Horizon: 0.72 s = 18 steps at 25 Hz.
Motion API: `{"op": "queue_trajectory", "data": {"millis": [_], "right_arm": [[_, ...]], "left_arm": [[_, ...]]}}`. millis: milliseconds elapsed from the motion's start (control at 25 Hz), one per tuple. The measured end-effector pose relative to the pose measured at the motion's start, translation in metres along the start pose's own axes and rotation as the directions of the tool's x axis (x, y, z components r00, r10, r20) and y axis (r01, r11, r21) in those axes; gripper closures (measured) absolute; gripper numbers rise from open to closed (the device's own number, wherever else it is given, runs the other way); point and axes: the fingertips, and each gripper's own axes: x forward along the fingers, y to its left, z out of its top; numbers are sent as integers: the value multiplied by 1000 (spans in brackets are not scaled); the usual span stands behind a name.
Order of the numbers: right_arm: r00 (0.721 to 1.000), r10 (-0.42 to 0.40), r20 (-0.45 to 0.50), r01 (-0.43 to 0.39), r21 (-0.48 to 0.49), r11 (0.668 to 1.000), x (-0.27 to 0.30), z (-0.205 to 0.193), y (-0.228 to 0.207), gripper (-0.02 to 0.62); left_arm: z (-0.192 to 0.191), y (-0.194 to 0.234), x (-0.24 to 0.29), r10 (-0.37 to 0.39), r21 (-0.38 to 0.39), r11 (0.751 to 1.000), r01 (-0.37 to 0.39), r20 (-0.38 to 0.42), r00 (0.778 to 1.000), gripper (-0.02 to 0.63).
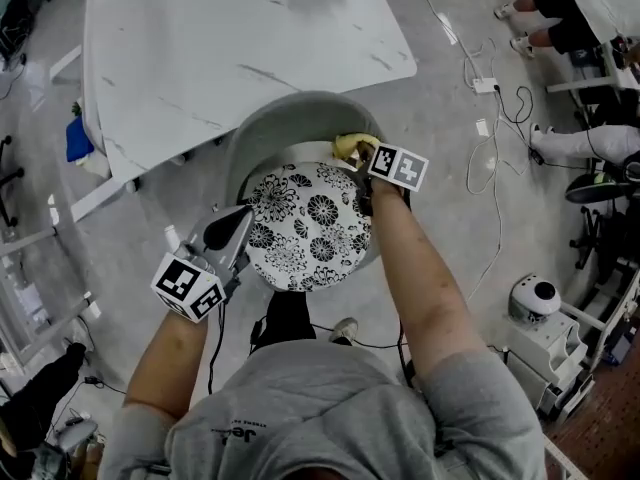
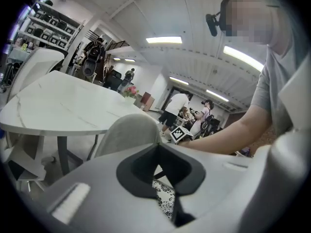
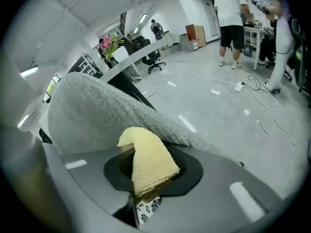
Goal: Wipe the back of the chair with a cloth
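Observation:
The chair has a curved grey fabric back (image 1: pixel 290 118) and a round black-and-white flowered seat (image 1: pixel 310 226). My right gripper (image 1: pixel 358 158) is shut on a yellow cloth (image 1: pixel 350 146), which lies against the inner right part of the back. In the right gripper view the yellow cloth (image 3: pixel 146 161) fills the jaws and presses on the fuzzy grey back (image 3: pixel 92 113). My left gripper (image 1: pixel 238 226) hovers over the seat's left edge, shut and holding nothing. The left gripper view shows the chair back (image 2: pixel 129 135) ahead and a bit of flowered seat (image 2: pixel 163 195) below.
A white marble-look table (image 1: pixel 230 38) stands just beyond the chair. Cables and a power strip (image 1: pixel 485 86) lie on the floor to the right. A white machine (image 1: pixel 540 333) stands at right. People (image 1: pixel 570 13) sit at the top right corner.

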Motion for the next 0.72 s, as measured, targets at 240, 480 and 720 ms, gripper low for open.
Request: {"op": "queue_trajectory", "data": {"millis": [240, 480, 720], "right_arm": [[1000, -14, 19, 13, 33, 999, -17, 1, -18, 525], [999, 25, -41, -32, -172, 985, -10, -3, 0, 525], [954, 186, -236, -288, -545, 787, 19, -42, 94, 525]], "left_arm": [[5, -7, 6, -11, 6, 1000, 11, 4, 1000, 569], [-1, 1, -2, 16, -16, 1000, -15, 23, 1000, 569], [-12, 15, -24, 68, -41, 997, -66, 36, 997, 569]]}}
